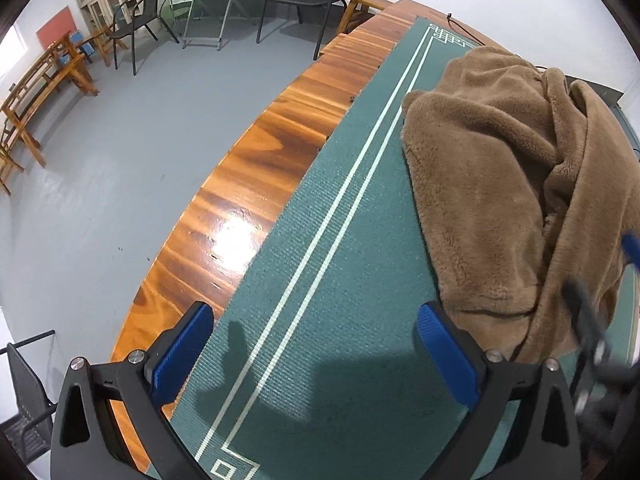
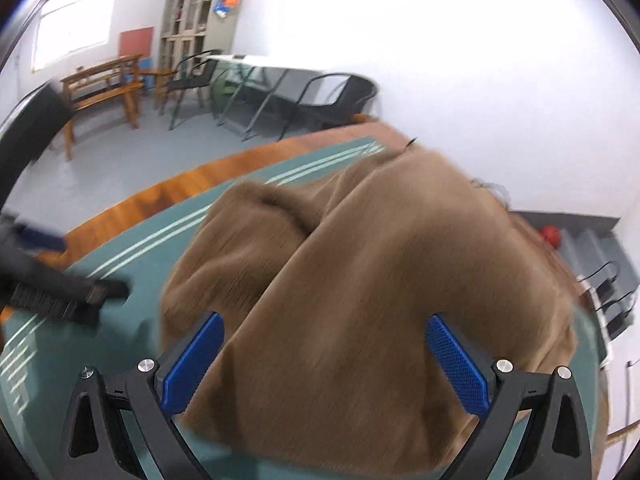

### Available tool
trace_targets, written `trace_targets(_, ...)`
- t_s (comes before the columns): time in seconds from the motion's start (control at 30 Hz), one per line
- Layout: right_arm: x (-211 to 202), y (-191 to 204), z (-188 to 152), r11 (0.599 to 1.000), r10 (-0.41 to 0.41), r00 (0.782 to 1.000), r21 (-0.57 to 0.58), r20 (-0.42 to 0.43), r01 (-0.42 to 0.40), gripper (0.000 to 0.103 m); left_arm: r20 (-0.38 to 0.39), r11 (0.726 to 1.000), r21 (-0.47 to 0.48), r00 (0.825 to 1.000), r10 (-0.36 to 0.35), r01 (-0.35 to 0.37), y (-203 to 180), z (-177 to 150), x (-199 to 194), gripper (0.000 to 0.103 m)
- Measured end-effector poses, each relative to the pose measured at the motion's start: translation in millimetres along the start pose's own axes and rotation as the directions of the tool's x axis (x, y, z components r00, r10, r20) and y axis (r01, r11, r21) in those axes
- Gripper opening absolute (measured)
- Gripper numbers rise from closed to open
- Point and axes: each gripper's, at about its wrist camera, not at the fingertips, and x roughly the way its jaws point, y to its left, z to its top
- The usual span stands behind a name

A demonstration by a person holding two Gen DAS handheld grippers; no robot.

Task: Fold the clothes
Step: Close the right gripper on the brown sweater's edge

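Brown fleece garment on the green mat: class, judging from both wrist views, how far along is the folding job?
Done: the brown fleece garment lies on the green mat, bunched and partly doubled over, not a neat fold. In hand: nothing; the left gripper is open over bare mat, the right gripper is open above the fleece. Left: flattening, folding and squaring up.

Plush brown fleece garment (image 1: 500,184); ribbed matt mat (image 1: 320,280); glossy wood table (image 1: 240,200).

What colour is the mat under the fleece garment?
Teal green mat with pale double stripes, clearest in the left wrist view.
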Motion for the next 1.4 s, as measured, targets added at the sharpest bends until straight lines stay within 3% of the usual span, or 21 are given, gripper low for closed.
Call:
trace_targets(0.13,20,-9,9,0.991,-0.124,0.992,-0.046,-0.025,0.123,0.103,-0.007,1.0,0.004,1.0,-0.003,0.003,-2,-3,0,0.102)
trace_targets(0.3,21,-40,2,0.973,-0.23,0.971,0.002,-0.06,0.23,0.103,-0.008,1.0,0.013,1.0,-0.002,0.002,-4,-6,-2,0.102)
trace_targets(0.5,-5,-109,-29,0.924,-0.344,0.932,0.133,-0.111,0.357,0.103,-0.014,0.999,0.031,1.0,-0.015,0.015,-12,-10,-6,0.102)
trace_targets(0.6,-18,-149,-57,0.877,-0.411,0.896,0.194,-0.165,0.439,0.103,-0.012,0.999,0.051,1.0,-0.017,0.018,-19,-15,-9,0.102)
trace_targets(0.73,-36,-204,-105,0.825,-0.414,0.871,0.296,-0.264,0.482,0.103,-0.021,0.997,0.074,0.999,-0.028,0.03,-28,-21,-11,0.102)
trace_targets(0.9,-44,-239,-161,0.777,-0.388,0.841,0.357,-0.377,0.518,0.103,-0.022,0.994,0.105,0.999,-0.038,0.041,-41,-26,-14,0.102)
trace_targets(0.97,-46,-241,-176,0.776,-0.353,0.851,0.387,-0.39,0.499,0.103,-0.024,0.992,0.117,0.999,-0.04,0.042,-52,-21,-11,0.102)
trace_targets(1.03,-47,-234,-182,0.791,-0.303,0.875,0.411,-0.378,0.452,0.103,-0.031,0.991,0.125,0.999,-0.041,0.045,-62,-14,-5,0.102)
trace_targets(1.17,-49,-224,-173,0.825,-0.29,0.894,0.385,-0.342,0.414,0.103,-0.043,0.989,0.139,0.998,-0.048,0.053,-76,-6,5,0.102)
trace_targets(1.33,-79,-201,-128,0.898,-0.254,0.961,0.342,-0.113,0.278,0.103,-0.054,0.988,0.141,0.997,-0.056,0.063,-79,-3,13,0.102)
trace_targets(1.4,-87,-182,-107,0.94,-0.199,0.98,0.279,-0.02,0.197,0.103,-0.058,0.988,0.142,0.997,-0.056,0.064,-78,-1,16,0.102)
